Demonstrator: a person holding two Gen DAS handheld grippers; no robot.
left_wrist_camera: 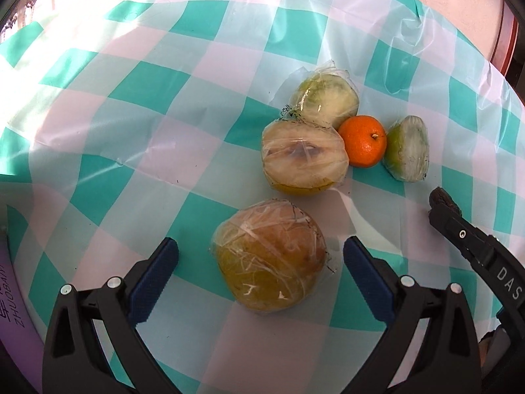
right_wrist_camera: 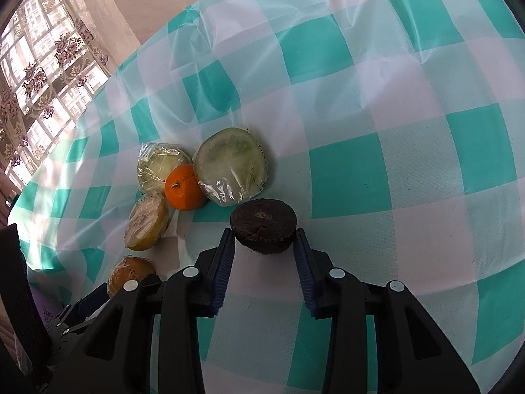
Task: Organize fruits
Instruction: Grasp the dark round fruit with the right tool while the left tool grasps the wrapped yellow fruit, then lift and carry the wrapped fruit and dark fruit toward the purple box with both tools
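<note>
1. The right claw [right_wrist_camera: 265,239] is closed on a dark brown, rough-skinned round fruit half [right_wrist_camera: 263,226], its blue pads pressing the two flanks. It grips only the lower edge near the pad tips, so I judge the fruit could roll or squirt forward out of the hold if lifted fast or tilted.
2. That dark fruit sits just in front of the small round orange tangerine [right_wrist_camera: 184,187], on the near right of it in the right wrist view. A careless swing could knock the tangerine and set it rolling across the checked teal-and-white plastic cloth on the surface [right_wrist_camera: 410,105].
3. The left claw [left_wrist_camera: 261,256] stands wide, with a film-wrapped yellow-brown round fruit [left_wrist_camera: 270,256] between its pads but not touched. This fruit lies nearest the camera, well in front of the tangerine [left_wrist_camera: 362,146]. The loose, slippery wrap could let the pads slide or snag the film rather than the fruit.
4. The two claws work close together; the right one's arm shows at the edge of the left wrist view, so a collision is a risk.
5. Count: one tangerine; one dark brown fruit; four film-wrapped pieces. These are the yellow-brown one, a cut yellow half [left_wrist_camera: 303,161] touching the tangerine's left, a pale green piece [left_wrist_camera: 328,98] behind it, and a green half [left_wrist_camera: 407,152] on its right. Six in all.
</note>
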